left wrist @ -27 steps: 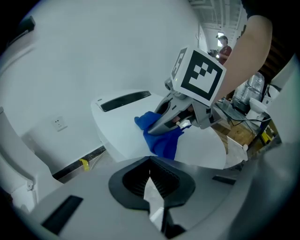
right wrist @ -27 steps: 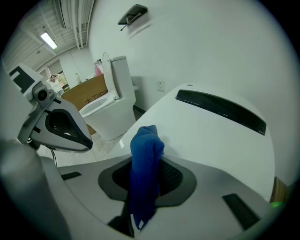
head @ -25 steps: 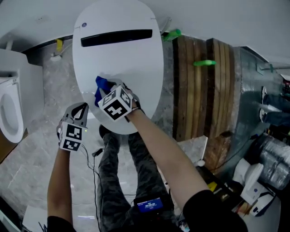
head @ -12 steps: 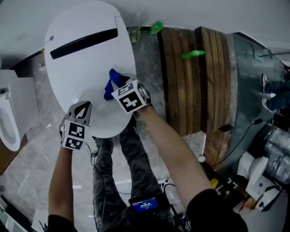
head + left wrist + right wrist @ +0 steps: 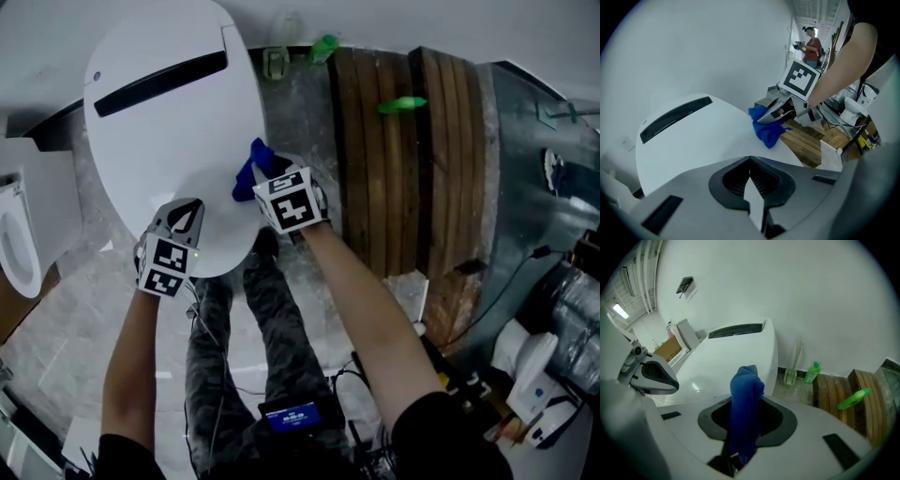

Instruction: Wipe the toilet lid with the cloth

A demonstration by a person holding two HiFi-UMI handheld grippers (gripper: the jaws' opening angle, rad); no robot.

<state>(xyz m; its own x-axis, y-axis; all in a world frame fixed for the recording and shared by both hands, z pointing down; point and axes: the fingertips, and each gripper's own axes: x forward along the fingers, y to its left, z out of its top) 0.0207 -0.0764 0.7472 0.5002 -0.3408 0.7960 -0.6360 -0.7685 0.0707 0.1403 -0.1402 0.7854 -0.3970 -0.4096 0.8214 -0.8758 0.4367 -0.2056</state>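
Cloth (image 5: 249, 174), clamped by right gripper (image 5: 266, 172), touches edge of toilet lid (image 5: 159, 131).

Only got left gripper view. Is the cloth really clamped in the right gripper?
Observer: Yes. The right gripper view shows the right gripper shut on the cloth, with its end poking out past the jaws.
Operator: Where's my left gripper over the lid?
Observer: The head view puts the left gripper above the lid's near edge.
Operator: Anything right of the lid?
Observer: A green bottle stands on the floor there.
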